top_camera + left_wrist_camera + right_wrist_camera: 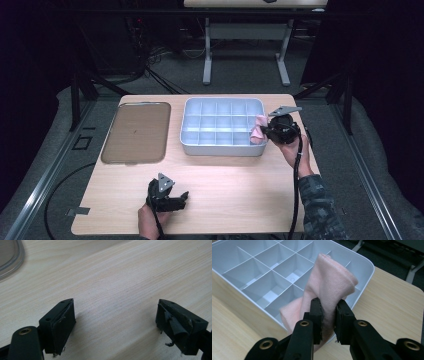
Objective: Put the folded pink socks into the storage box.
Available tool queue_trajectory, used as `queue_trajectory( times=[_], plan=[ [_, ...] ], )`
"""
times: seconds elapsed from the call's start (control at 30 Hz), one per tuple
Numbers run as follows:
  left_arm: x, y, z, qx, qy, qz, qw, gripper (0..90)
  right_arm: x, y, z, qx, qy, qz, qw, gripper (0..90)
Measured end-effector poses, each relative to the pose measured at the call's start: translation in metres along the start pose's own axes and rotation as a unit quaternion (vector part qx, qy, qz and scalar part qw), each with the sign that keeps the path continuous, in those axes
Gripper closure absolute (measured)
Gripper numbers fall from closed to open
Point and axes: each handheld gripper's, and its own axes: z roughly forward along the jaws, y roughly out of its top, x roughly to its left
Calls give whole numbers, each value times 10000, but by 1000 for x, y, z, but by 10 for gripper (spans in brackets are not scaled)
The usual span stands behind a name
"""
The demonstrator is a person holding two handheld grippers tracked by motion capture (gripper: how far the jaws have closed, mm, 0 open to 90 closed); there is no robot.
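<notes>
A pink cloth is pinched between the two jaws of my right gripper, which is shut on it. In the high view the pink cloth hangs over the right edge of the pale blue divided bin, with the right gripper just to its right. The cloth's lower end droops into a right-hand compartment near the bin's front corner. My left gripper rests low near the table's front edge, jaws wide apart. In its own view the left gripper has bare wood between its pads.
A flat brown tray lies left of the bin; its clear rim shows at the top left of the left gripper view. Another table stands beyond the far edge. Dark floor surrounds the wooden table.
</notes>
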Motion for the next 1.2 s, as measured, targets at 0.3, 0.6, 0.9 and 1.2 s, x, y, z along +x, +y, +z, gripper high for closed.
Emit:
queue_trajectory(
  times=[0.3, 0.6, 0.9, 1.2],
  plan=[
    [0, 0, 0, -3, 2, 5, 10000, 159, -1, -2, 17, 215, -334, -190, 9990, 776],
    [0, 0, 0, -1, 2, 4, 10000, 159, 3, -2, 34, 436, -520, -370, 9970, 775],
    [0, 0, 0, -6, 2, 11, 10000, 159, 4, -5, 44, 630, -577, -458, 9953, 775],
    [0, 0, 0, -7, 2, 15, 10000, 160, 7, -14, 52, 736, -565, -522, 9943, 774]
  ],
)
